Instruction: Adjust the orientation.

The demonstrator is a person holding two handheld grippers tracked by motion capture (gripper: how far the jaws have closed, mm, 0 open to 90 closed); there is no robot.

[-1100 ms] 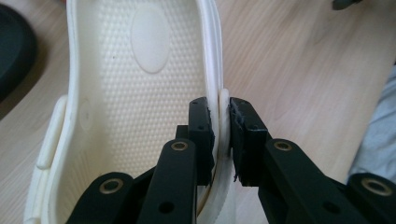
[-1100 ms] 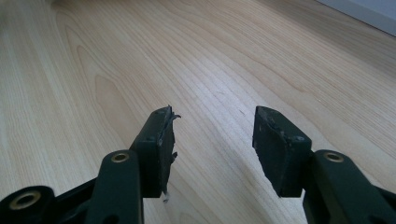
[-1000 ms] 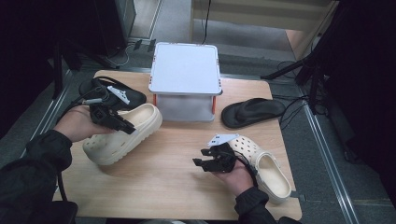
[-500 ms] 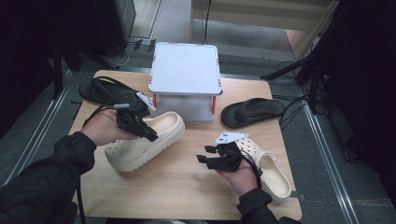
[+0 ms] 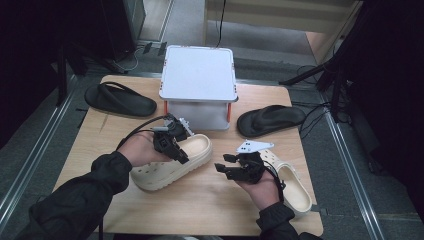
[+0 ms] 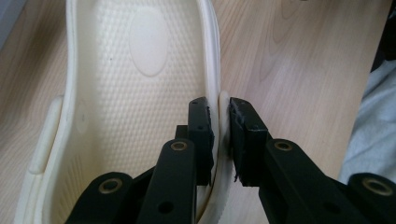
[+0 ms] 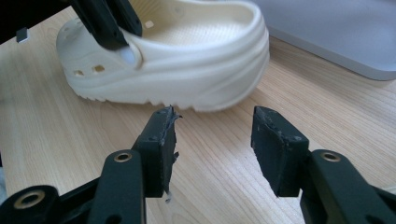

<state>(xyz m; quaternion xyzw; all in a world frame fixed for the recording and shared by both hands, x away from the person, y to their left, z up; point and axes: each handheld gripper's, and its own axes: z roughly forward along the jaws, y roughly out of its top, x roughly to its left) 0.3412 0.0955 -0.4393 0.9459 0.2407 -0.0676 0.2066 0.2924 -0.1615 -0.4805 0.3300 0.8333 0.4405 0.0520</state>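
Observation:
A cream clog (image 5: 170,170) lies left of the table's middle, its heel end toward the white box. My left gripper (image 5: 172,147) is shut on the clog's side wall: in the left gripper view one jaw sits inside the clog (image 6: 140,70) and the other outside, with my left gripper (image 6: 219,126) pinching the rim. Whether the sole touches the wood I cannot tell. My right gripper (image 5: 227,167) stands open to the right of it, with nothing between its jaws. The right gripper view has my right gripper (image 7: 212,135) facing the clog (image 7: 187,70). A second cream clog (image 5: 292,187) lies beside the right hand.
A white lidded box (image 5: 199,75) with orange latches stands at the back centre. One black flip-flop (image 5: 120,100) lies at the back left, another (image 5: 270,120) right of the box. The wooden table (image 5: 210,210) has bare wood along its front edge.
The left hand has carried the cream clog from the table's left side rightward toward the middle, nearer the right gripper. The right hand has stayed in place.

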